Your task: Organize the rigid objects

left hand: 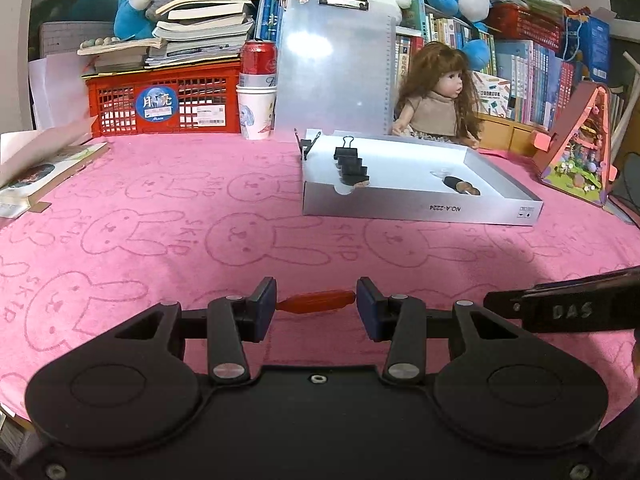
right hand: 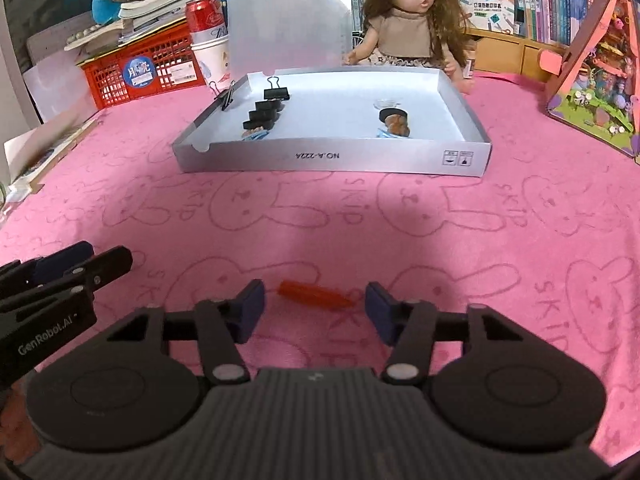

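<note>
**Both Jaws Spread Around Red Piece on Worktop**

The worktop (right hand: 400, 220) is covered by a pink cloth with a rabbit pattern and extends ahead of both grippers.

The white tray (right hand: 332, 156) rests on the cloth well ahead of the jaws, ahead and to the right in the left wrist view. It contains a row of black binder clips (right hand: 266, 114) on its left side and a small dark and brown item (right hand: 394, 120) on its right side. One further binder clip (right hand: 228, 98) is clamped on the tray's left wall.

The left gripper (left hand: 316, 304) has its jaws spread. The red piece (left hand: 316, 303) lies crosswise between the two blue pads (left hand: 266, 304). Whether the pads touch its ends cannot be told.

The right gripper (right hand: 314, 308) also has its jaws spread, nothing pinched. The same red piece lies on the cloth just ahead of them, between the pad lines, slightly tilted. The left gripper's fingers enter this view at the left edge.

Behind the tray stand a doll (right hand: 404, 20), a red crate (right hand: 140, 64), and a red can (right hand: 205, 14).
</note>
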A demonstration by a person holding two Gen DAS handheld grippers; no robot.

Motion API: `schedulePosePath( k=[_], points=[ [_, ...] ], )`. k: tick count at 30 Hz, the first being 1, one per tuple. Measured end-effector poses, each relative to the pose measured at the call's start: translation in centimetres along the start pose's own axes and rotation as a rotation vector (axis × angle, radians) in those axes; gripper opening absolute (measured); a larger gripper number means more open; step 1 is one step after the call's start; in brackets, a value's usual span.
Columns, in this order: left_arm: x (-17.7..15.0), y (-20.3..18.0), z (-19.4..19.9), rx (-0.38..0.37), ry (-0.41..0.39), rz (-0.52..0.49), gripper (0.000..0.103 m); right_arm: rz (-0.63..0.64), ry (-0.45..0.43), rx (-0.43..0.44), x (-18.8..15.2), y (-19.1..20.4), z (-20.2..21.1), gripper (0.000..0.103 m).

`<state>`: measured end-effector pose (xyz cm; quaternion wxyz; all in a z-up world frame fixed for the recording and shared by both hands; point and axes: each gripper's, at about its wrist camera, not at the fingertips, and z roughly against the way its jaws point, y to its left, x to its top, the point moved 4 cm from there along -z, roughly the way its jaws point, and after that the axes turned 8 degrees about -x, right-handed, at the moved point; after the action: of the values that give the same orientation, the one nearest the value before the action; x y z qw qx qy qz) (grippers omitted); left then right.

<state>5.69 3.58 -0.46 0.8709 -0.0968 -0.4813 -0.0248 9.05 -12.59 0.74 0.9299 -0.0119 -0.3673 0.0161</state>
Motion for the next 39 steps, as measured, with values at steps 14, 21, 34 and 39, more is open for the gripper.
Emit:
schedulePosePath(
  k=[14,21,34,39],
  points=[
    [-0.1,-2.6,-0.5,-0.049,-0.003,-0.033,0.042,0.280,-0.135,0.047,-1.2,-1.0,0.9,0.048],
    [-0.3,-4.0,-1.2,-0.062,-0.023,-0.083,0.042,0.212,-0.142,0.033,-1.1,-3.0,0.3,0.064],
    [-1.7,-4.2,-1.6,-0.007,-0.009,-0.073,0.058,0.095,-0.156,0.038,-1.4,-4.0,1.2,0.074],
    [-2.1,-4.0,-1.1,-0.005,-0.004,-0.033,0.059,0.077,-0.131,0.065,-1.5,-3.8,1.2,0.074]
  ],
)
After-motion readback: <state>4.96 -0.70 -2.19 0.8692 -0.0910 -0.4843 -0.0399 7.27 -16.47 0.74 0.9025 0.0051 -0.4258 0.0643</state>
